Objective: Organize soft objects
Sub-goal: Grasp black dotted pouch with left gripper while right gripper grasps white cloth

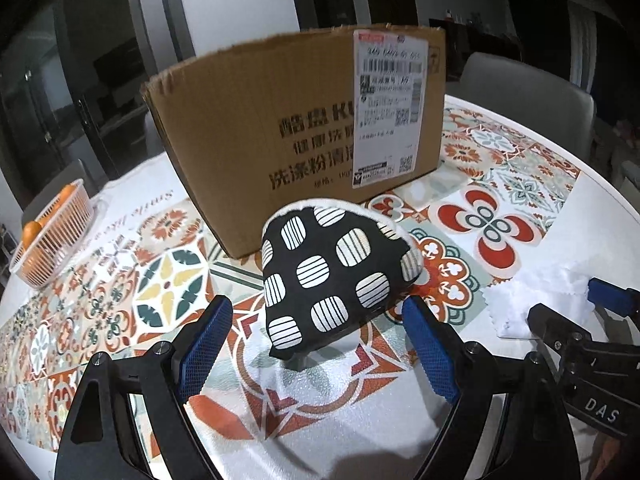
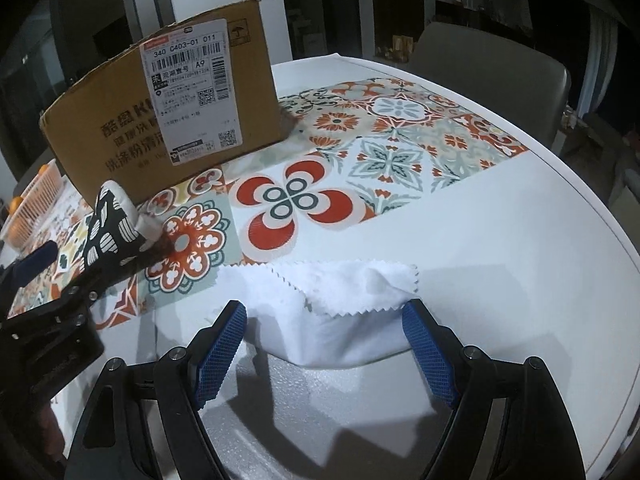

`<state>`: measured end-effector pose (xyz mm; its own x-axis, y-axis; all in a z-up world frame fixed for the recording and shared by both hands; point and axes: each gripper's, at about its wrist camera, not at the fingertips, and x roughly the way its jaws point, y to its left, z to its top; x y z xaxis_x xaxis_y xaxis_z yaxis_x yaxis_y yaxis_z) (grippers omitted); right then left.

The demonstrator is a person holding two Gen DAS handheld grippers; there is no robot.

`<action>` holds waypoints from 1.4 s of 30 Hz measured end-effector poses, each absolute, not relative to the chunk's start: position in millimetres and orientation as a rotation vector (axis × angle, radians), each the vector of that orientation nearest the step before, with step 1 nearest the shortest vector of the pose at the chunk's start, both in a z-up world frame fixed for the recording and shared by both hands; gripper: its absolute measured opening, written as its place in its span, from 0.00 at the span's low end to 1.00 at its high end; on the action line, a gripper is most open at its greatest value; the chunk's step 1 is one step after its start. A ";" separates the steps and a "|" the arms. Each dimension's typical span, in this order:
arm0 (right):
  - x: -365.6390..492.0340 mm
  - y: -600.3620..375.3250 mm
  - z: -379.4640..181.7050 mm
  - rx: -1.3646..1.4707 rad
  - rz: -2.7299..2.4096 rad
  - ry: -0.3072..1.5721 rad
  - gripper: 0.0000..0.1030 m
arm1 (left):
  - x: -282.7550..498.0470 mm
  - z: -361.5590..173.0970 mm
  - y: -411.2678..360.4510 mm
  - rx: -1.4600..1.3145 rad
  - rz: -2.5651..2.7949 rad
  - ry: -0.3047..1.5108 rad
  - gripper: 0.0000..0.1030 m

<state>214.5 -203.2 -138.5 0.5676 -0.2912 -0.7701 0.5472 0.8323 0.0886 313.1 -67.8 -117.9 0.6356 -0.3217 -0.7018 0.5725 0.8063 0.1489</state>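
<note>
A black pot holder with white striped patches [image 1: 332,276] lies on the patterned tablecloth in front of a cardboard box [image 1: 288,132]. My left gripper [image 1: 318,312] is open, its blue pads either side of the pot holder's near end, not closed on it. A crumpled white cloth with zigzag edges [image 2: 340,304] lies on the white table. My right gripper [image 2: 324,316] is open around the cloth's near edge. The cloth also shows at the right of the left wrist view [image 1: 536,300]. The pot holder shows at the left of the right wrist view [image 2: 112,220].
The box [image 2: 160,112] stands open-topped behind both objects. An orange basket with oranges [image 1: 52,236] sits at the far left. The round table's edge [image 2: 600,216] curves along the right. A grey chair [image 2: 492,68] stands beyond it.
</note>
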 end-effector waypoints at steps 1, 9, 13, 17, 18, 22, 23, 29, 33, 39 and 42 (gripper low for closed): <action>215.7 -202.5 -138.9 0.330 -0.507 0.834 0.79 | 315.8 -119.8 -68.1 0.369 -0.532 0.727 0.84; 220.8 -197.7 -140.2 0.264 -0.520 0.858 0.79 | 323.1 -131.1 -72.0 0.331 -0.553 0.793 0.60; 219.5 -198.5 -139.6 0.260 -0.516 0.855 0.74 | 320.1 -131.1 -74.7 0.332 -0.548 0.788 0.46; 217.4 -198.8 -138.2 0.250 -0.500 0.848 0.61 | 315.3 -130.2 -77.5 0.334 -0.538 0.785 0.34; 216.4 -199.1 -137.5 0.249 -0.494 0.844 0.52 | 314.5 -129.8 -78.0 0.334 -0.537 0.787 0.33; 213.2 -202.5 -136.2 0.251 -0.466 0.832 0.32 | 308.4 -126.6 -78.3 0.326 -0.532 0.782 0.31; 212.3 -204.0 -135.9 0.254 -0.452 0.830 0.26 | 306.5 -126.0 -78.9 0.325 -0.531 0.782 0.31; 210.3 -214.4 -135.3 0.309 -0.372 0.827 0.12 | 294.1 -118.9 -80.1 0.308 -0.517 0.782 0.30; 206.1 -214.9 -132.3 0.352 -0.316 0.821 0.11 | 285.0 -111.7 -79.2 0.301 -0.501 0.771 0.29; 196.9 -207.8 -118.9 0.331 -0.279 0.780 0.10 | 273.0 -99.1 -70.3 0.268 -0.485 0.750 0.29; 194.1 -205.8 -111.4 0.321 -0.267 0.757 0.08 | 267.0 -92.2 -64.5 0.245 -0.472 0.741 0.29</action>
<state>194.1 -205.8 -111.4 0.6970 -0.1211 -0.7067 0.3496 0.9180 0.1875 267.0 -64.5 -92.2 0.6405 -0.3242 -0.6962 0.4936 0.8683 0.0498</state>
